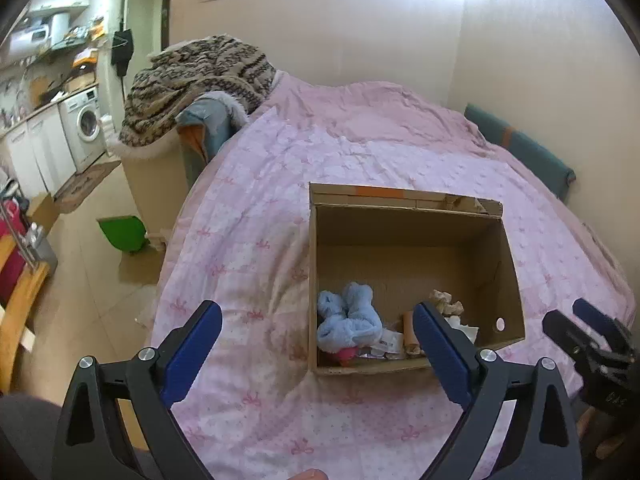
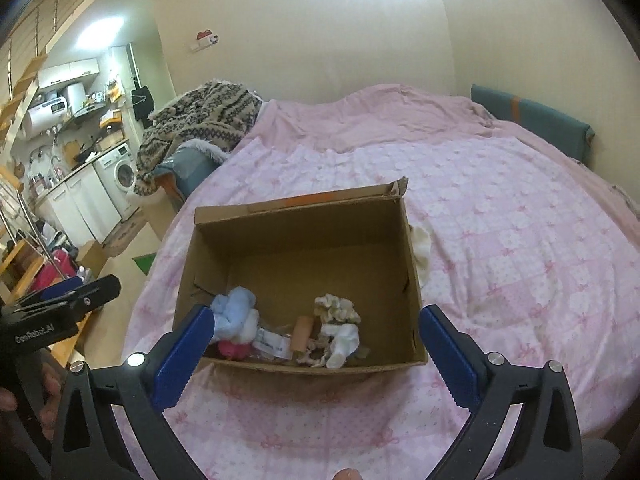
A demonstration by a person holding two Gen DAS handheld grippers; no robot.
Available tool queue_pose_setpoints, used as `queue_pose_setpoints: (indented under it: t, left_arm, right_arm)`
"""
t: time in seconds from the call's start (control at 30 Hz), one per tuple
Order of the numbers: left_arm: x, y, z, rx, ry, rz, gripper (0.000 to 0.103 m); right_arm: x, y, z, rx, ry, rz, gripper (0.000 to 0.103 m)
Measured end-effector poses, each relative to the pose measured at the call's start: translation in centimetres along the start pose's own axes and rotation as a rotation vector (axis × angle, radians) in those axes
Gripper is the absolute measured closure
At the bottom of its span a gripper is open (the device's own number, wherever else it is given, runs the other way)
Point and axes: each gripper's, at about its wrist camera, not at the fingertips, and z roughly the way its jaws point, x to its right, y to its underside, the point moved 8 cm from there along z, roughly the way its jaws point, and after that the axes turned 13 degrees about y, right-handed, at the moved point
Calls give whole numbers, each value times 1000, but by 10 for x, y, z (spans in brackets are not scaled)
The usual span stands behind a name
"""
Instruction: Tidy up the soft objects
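Observation:
An open cardboard box [image 1: 412, 236] [image 2: 304, 224] stands on the pink bed. Inside lie a fluffy light-blue item [image 1: 350, 316] [image 2: 236, 314], a pink item [image 2: 232, 349], a cream scrunchie [image 2: 336, 307], white socks [image 2: 343, 340] and a small brown roll [image 2: 303, 332]. A white soft item [image 2: 422, 250] lies on the bed against the box's right wall. My left gripper [image 1: 320, 344] is open and empty above the box's near left corner. My right gripper [image 2: 318, 346] is open and empty above the box's near edge.
The pink bedspread [image 1: 260, 208] [image 2: 500, 220] covers the bed. A patterned blanket [image 1: 200, 80] is piled at the bed's far left. A green bin [image 1: 122, 234] sits on the floor at left. The kitchen with a washing machine [image 1: 86, 124] is far left.

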Motion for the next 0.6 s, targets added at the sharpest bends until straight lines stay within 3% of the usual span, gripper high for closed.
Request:
queue_pose_setpoints:
  t: [0.1,0.2,0.6]
  left_arm:
    - [-3,2,0,31,8,-14,5]
    - [-6,8,9,11,-28,6,5]
    - [-13,21,28,-41,-6,-28,5]
  right_arm:
    - [-2,4,3,-5,12,-11,0]
    - [-1,7,10,-15,23,-7,0]
    - [-9,17,28,-34,76,-75,0]
